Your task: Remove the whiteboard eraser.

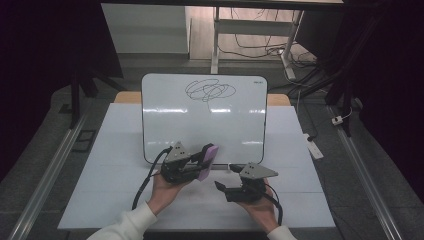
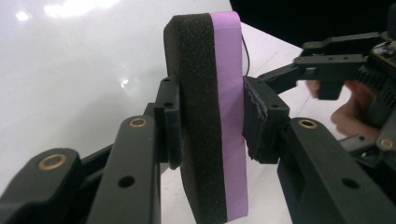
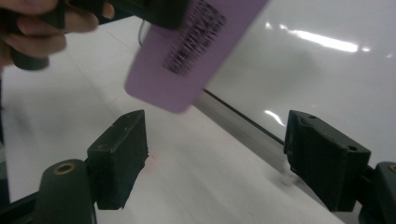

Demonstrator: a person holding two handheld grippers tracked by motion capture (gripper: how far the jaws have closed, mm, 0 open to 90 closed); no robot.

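Note:
A whiteboard (image 1: 200, 125) with a black scribble (image 1: 210, 91) near its top lies on the white table. My left gripper (image 1: 206, 161) is shut on a board eraser (image 1: 208, 161), purple plastic backed with black foam, at the board's near edge. Its jaws clamp the eraser (image 2: 212, 126) edge-on. My right gripper (image 1: 227, 177) stands open just right of it, over the table, with nothing between its fingers. In the right gripper view the eraser's purple back (image 3: 191, 51) with a barcode hangs ahead of the open gripper (image 3: 217, 161).
The white table top (image 1: 115, 195) stretches left and right of my hands. A power strip (image 1: 315, 146) lies on the floor at the right. Desk legs and cables (image 1: 260, 47) stand beyond the table's far edge.

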